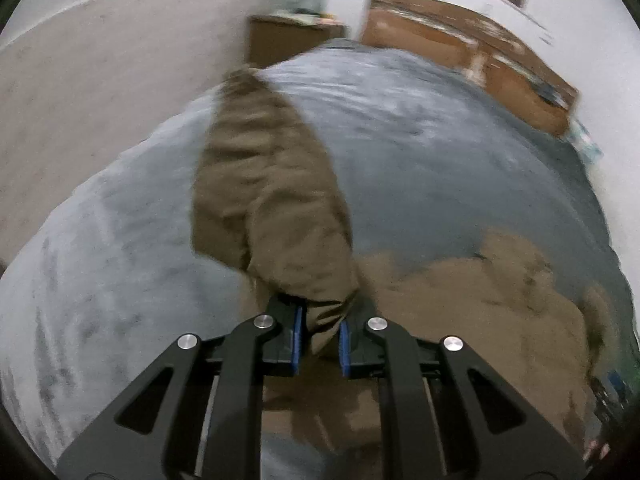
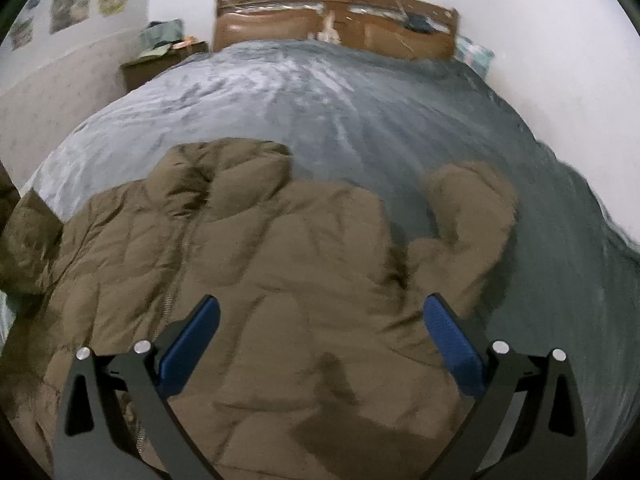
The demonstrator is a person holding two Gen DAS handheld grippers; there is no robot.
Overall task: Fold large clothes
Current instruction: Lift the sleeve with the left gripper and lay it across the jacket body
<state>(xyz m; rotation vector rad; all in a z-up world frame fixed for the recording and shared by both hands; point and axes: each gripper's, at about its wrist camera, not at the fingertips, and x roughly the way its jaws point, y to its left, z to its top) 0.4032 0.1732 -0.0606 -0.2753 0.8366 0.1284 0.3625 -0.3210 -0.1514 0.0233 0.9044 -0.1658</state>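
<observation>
An olive-brown puffer jacket [image 2: 280, 272] lies spread on a grey bed cover [image 2: 320, 92], zip up the front, collar toward the headboard. My left gripper [image 1: 322, 336] is shut on the jacket's sleeve [image 1: 264, 184] and holds it lifted, the sleeve stretching away over the bed; the jacket's body [image 1: 472, 300] lies to its right. My right gripper [image 2: 320, 340] is wide open and empty, hovering just above the jacket's lower body. The other sleeve [image 2: 468, 216] lies bunched to the right.
A wooden headboard [image 2: 336, 16] stands at the far end of the bed. A brown nightstand [image 2: 160, 64] with clutter on top stands at the bed's far left. White walls enclose the bed on the right [image 2: 560, 60].
</observation>
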